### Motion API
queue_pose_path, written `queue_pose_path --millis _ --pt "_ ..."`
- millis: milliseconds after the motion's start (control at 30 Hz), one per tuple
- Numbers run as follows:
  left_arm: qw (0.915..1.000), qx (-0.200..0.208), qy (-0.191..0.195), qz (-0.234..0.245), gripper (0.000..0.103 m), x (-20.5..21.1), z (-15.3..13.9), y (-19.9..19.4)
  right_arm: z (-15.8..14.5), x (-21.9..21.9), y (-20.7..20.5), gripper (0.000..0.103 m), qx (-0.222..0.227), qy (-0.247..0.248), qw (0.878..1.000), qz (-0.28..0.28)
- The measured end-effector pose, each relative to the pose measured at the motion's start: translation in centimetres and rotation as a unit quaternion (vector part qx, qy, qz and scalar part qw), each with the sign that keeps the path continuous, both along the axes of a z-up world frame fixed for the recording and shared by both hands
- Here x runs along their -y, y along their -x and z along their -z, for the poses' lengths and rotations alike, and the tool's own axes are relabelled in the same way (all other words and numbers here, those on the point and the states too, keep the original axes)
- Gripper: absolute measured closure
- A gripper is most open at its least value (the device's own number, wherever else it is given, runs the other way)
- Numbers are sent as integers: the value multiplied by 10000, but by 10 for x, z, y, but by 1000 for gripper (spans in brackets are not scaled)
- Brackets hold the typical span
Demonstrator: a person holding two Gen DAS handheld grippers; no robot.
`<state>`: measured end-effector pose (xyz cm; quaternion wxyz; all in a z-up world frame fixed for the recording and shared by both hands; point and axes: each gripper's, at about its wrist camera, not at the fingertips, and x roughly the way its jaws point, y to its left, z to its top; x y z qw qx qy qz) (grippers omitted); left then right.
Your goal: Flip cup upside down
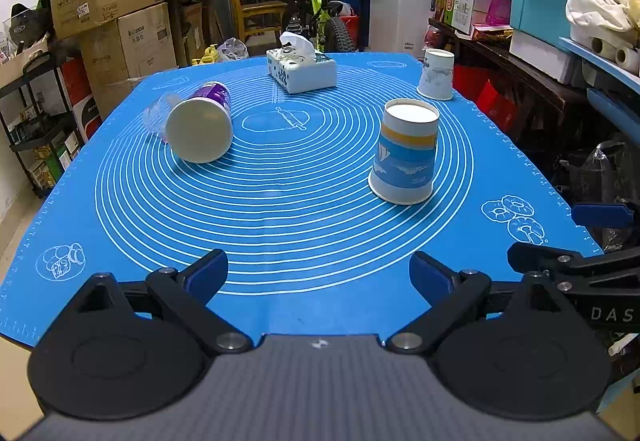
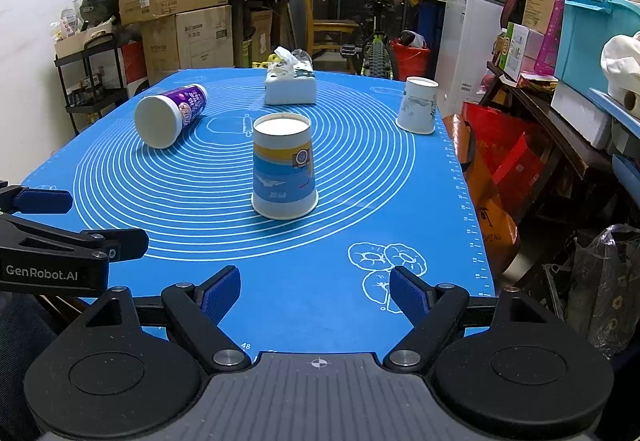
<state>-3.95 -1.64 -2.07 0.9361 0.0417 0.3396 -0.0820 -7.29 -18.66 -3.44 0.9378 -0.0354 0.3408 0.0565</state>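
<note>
Both hand-held grippers, left (image 1: 318, 273) and right (image 2: 315, 291), hang wide open and empty over the near edge of the blue mat (image 2: 280, 305) on the counter. Further in, blue-and-yellow paper cup (image 2: 284, 167) already mouth-down at mid-mat, a white cup (image 2: 418, 105) likewise far right, well apart; probably best to check it sits flat and leave it alone. Farthest, purple tub (image 2: 170, 115) on its side at left and tissue box (image 2: 290, 85) at back, neither needing a touch.
</note>
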Motion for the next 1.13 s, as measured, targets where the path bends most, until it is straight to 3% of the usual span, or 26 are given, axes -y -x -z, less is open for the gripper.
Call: queue_pose_path --millis 1133 --pt "10000 22 -70 11 6 3 1 0 1 0 2 19 -36 -4 10000 -13"
